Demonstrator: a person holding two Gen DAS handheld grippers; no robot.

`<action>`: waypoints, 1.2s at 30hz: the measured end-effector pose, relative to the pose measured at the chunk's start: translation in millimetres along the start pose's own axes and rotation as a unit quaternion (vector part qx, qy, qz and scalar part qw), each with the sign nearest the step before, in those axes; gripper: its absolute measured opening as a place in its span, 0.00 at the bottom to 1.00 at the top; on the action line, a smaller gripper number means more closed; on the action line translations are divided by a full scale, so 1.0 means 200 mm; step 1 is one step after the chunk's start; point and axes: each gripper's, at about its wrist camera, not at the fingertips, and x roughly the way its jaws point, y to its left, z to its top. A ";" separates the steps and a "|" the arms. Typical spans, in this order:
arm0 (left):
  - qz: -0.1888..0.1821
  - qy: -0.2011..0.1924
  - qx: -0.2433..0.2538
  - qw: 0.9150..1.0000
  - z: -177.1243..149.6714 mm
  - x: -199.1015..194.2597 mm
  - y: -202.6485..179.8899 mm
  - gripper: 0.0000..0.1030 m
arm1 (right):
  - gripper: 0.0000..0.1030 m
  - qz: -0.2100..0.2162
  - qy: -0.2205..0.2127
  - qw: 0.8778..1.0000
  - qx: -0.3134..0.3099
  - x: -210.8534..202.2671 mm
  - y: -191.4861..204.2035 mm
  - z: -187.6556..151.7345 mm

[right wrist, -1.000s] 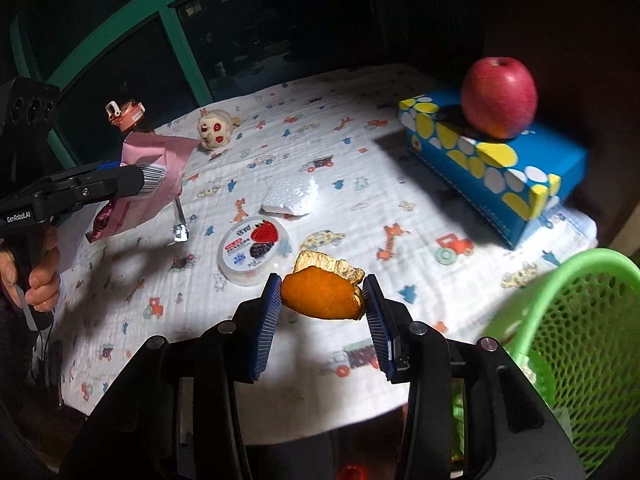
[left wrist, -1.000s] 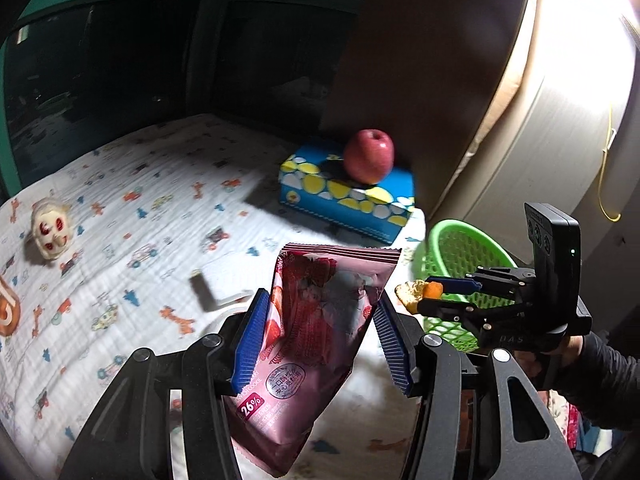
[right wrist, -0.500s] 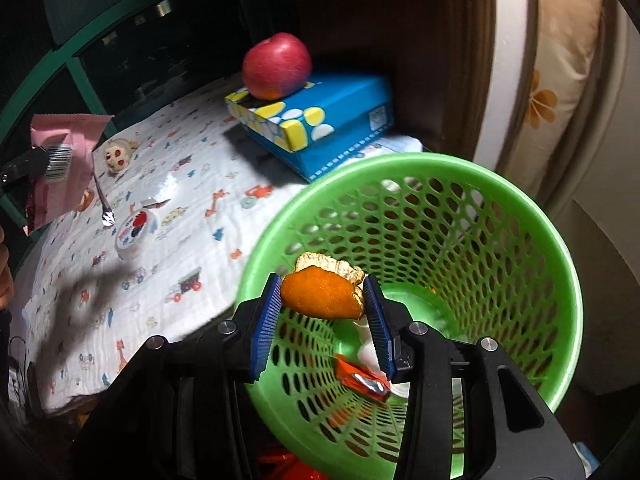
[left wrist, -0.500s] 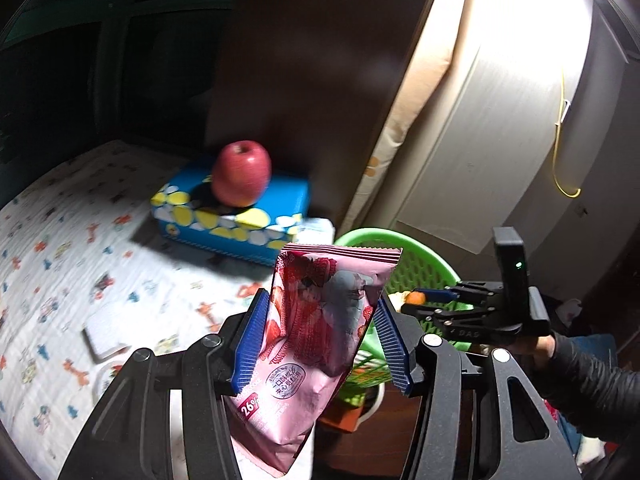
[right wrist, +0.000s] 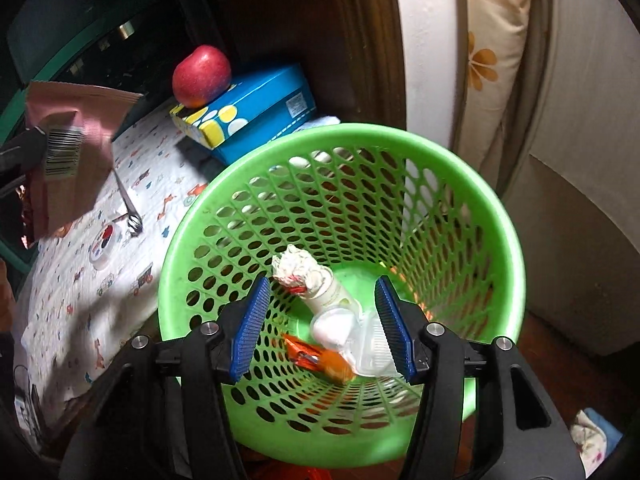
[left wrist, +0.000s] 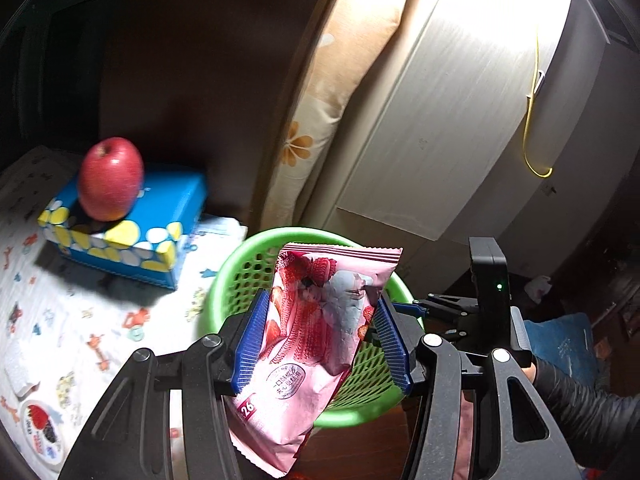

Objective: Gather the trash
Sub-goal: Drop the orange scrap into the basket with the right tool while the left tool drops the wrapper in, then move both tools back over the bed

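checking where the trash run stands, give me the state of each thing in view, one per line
left gripper: shut on pink snack wrapper, held upright near the basket
right gripper: over the basket, jaws opening, nothing between them
green basket: upright beside the table, trash lying at its bottom
apple: whole, resting on the tissue box
blue tissue box: lying flat on the table
round lid: flat on the patterned cloth

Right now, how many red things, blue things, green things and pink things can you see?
Red: 1, the apple
Blue: 1, the tissue box
Green: 1, the basket
Pink: 1, the snack wrapper held in the left gripper
Total: 4
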 end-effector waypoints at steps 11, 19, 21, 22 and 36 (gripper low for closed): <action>-0.015 0.054 -0.007 0.998 -0.05 0.33 -0.13 0.55 | 0.62 -0.003 -0.033 0.999 0.028 -0.16 -0.13 -0.04; -0.011 0.082 -0.022 0.996 -0.12 0.44 -0.09 0.67 | 0.63 -0.007 -0.034 0.999 0.040 -0.18 -0.18 -0.06; -0.009 0.085 -0.029 0.996 -0.14 0.45 -0.08 0.72 | 0.63 -0.007 -0.035 0.999 0.040 -0.18 -0.18 -0.07; -0.009 0.086 -0.031 0.996 -0.14 0.45 -0.07 0.72 | 0.63 -0.007 -0.036 0.999 0.040 -0.18 -0.18 -0.07; 0.074 0.056 -0.039 0.995 -0.27 0.19 0.08 0.77 | 0.70 0.003 -0.040 0.999 0.019 -0.18 -0.04 -0.05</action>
